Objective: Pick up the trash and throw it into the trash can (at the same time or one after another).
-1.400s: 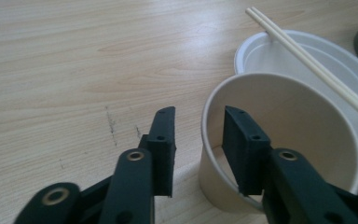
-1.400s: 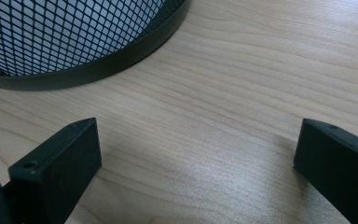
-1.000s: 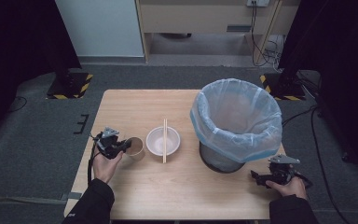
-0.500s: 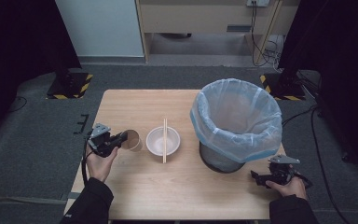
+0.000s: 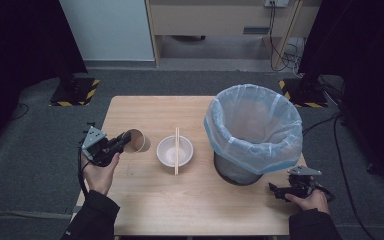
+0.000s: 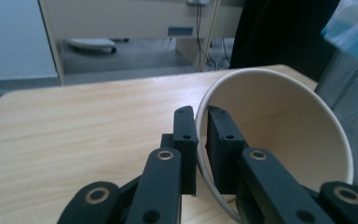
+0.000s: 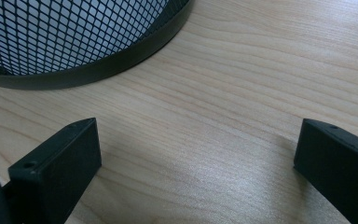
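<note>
My left gripper point(image 5: 122, 141) is shut on the rim of a brown paper cup point(image 5: 137, 141), held tipped on its side above the table's left part. In the left gripper view the jaws pinch the cup point(image 6: 279, 126) wall, one jaw inside and one outside, gripper point(image 6: 204, 135). To the cup's right a white bowl point(image 5: 175, 151) rests on the table, with a pair of chopsticks point(image 5: 176, 150) laid across it. My right gripper point(image 5: 276, 190) rests open near the table's front right corner, beside the bin base; its jaws point(image 7: 196, 154) stand wide apart over bare wood.
A black mesh waste bin point(image 5: 252, 130) lined with a pale blue bag stands on the right of the wooden table point(image 5: 190, 210). Its mesh base point(image 7: 74, 42) lies just ahead of the right gripper. Dark floor surrounds the table.
The left gripper has lifted the paper cup off the table and tipped it sideways, opening toward the bowl. The right gripper has stayed put.
</note>
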The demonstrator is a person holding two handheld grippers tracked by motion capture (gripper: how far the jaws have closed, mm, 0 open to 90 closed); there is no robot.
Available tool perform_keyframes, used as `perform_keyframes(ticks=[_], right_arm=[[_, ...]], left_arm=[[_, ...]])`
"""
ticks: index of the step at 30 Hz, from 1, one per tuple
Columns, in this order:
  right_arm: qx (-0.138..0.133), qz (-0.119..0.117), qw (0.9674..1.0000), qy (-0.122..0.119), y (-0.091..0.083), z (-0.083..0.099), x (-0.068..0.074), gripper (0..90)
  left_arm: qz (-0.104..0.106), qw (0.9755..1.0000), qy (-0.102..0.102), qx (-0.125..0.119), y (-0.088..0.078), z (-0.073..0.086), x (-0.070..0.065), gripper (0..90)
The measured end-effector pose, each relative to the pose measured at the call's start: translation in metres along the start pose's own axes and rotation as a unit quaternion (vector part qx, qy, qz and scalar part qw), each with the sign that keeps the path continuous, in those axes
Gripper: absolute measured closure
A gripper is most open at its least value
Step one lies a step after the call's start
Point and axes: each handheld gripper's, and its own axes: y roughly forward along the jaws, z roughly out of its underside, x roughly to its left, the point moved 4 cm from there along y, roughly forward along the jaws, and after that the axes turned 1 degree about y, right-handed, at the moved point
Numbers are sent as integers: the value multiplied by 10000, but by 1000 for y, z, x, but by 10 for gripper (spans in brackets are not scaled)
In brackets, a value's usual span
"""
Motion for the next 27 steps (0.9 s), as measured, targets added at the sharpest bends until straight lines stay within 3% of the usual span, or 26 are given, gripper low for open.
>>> perform_keyframes(ticks=[9,27], right_arm=[[-2,-1,10000,-3,0,0,0,8],[-6,-2,10000,-4,0,0,0,7]], left_arm=[[146,9983,89,-557,-18,-26,-17,820],[453,9924,330,-1091,-33,-57,-48,819]])
